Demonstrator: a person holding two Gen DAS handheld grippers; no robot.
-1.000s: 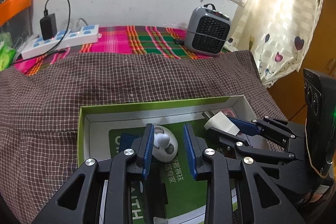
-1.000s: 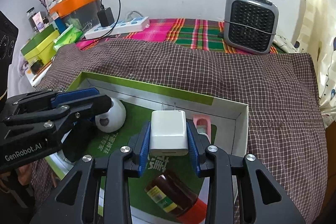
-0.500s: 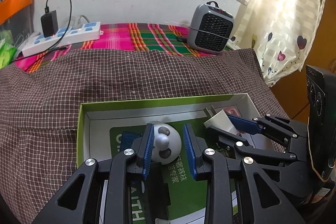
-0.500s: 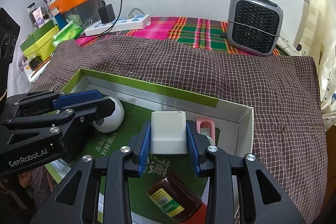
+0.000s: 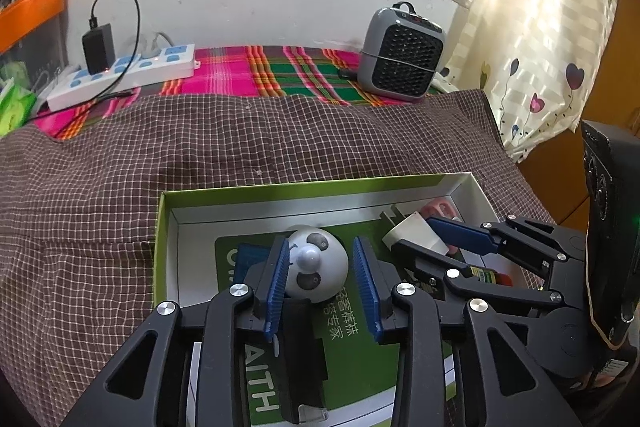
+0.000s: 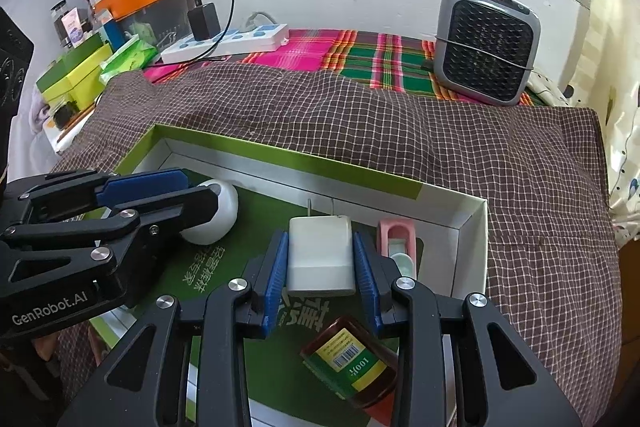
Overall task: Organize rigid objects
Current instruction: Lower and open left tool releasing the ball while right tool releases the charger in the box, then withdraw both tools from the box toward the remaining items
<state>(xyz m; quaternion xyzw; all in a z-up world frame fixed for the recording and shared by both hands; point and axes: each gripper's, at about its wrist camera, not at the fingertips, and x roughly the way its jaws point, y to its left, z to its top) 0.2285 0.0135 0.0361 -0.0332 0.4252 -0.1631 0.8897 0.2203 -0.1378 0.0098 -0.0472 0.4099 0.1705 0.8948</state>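
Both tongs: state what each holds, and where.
Right tongs clamp the white charger by its flat sides. Left tongs are opening; the panda ball sits loose between them.

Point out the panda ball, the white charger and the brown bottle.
panda ball (image 5: 316, 263), left wrist view, on its face.
white charger (image 6: 320, 251), right wrist view, on its flat top side.
brown bottle (image 6: 352, 363), right wrist view, on its yellow and green label.

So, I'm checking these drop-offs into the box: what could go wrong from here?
The left gripper is opening around the round panda toy; freed, it may roll across the green box. The right gripper may set the white charger onto the pink item or brown bottle.
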